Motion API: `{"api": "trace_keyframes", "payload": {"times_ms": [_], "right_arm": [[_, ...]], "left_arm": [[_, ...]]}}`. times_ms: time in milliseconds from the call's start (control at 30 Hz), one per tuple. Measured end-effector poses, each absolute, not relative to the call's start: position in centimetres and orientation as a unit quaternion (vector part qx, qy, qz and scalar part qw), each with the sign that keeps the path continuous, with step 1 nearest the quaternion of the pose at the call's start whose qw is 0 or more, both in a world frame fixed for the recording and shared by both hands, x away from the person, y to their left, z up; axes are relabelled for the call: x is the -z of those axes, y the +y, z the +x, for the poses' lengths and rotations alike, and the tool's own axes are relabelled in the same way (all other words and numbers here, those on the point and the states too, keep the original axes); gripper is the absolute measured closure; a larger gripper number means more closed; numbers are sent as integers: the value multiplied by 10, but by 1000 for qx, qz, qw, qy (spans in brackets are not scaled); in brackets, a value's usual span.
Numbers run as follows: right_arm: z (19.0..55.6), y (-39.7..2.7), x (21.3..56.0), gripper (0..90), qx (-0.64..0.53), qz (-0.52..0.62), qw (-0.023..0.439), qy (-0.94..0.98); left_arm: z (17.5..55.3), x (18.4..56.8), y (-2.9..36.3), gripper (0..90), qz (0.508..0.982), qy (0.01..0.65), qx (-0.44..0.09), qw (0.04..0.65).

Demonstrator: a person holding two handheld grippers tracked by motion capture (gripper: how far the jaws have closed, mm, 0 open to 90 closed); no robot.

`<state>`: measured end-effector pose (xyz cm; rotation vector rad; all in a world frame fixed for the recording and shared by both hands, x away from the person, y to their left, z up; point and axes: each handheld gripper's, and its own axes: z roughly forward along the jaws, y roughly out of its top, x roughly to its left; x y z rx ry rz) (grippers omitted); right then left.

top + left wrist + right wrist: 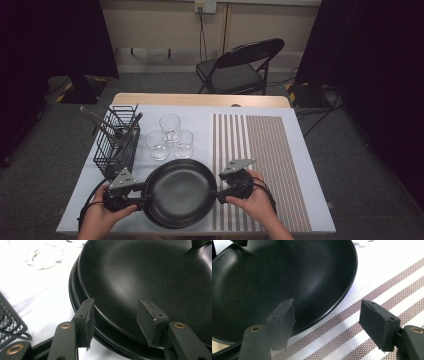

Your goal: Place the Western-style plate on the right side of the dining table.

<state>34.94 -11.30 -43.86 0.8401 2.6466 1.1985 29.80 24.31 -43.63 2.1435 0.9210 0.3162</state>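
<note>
A stack of black plates (176, 194) sat at the table's (310, 210) near edge, between both grippers. Left gripper (115, 318) and right gripper (332, 322) straddled opposite rims, jaws released.

so there's a stack of black plates (177, 192) sitting flat at the near edge of the table, right in the middle. looks like two, maybe three, hard to tell from the rims. top one (140, 277) is round, shallow, matte black with tiny speckles, its right rim just over the striped placemat (260, 145).
</note>
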Motion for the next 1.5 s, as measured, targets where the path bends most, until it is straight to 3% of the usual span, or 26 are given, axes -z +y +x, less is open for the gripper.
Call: {"api": "trace_keyframes", "payload": {"times_ms": [1500], "right_arm": [[345, -114, 441, 329, -407, 316, 39, 856]], "left_arm": [[302, 440, 232, 494, 842, 350, -127, 390]]}}
